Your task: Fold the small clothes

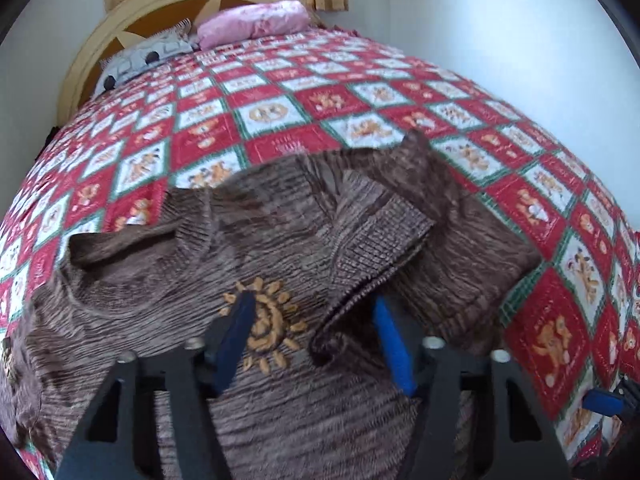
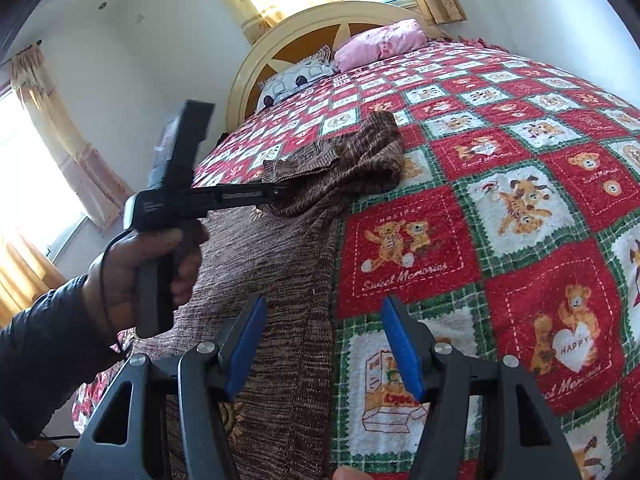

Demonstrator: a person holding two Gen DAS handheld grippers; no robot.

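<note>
- A brown knitted sweater (image 1: pixel 168 280) lies spread on the bed, near the bedspread's foot edge, with an orange sun design (image 1: pixel 266 322) on its front.
- One sleeve (image 1: pixel 384 236) is folded across the body of the sweater; its ribbed cuff lies just beside the sun design.
- The left gripper (image 1: pixel 314 308) hangs over the sweater, its blue fingers (image 1: pixel 390 340) partly apart. The right-hand finger sits at the folded sleeve's edge; whether the fingers pinch the fabric cannot be told.
- In the right wrist view a hand (image 2: pixel 148 264) in a dark sleeve (image 2: pixel 44 352) holds the left gripper by its handle, its tip reaching the bunched sleeve (image 2: pixel 352 168).
- The right gripper (image 2: pixel 322 312) is about half open with nothing between its fingers, above the sweater's side edge where it meets the bedspread (image 2: pixel 520 152).
- The bedspread is a red, white and green check with teddy bears.
- At the head edge lie a pink pillow (image 1: pixel 256 22) and a grey patterned pillow (image 1: pixel 148 56), against a cream headboard (image 1: pixel 92 56).
</note>
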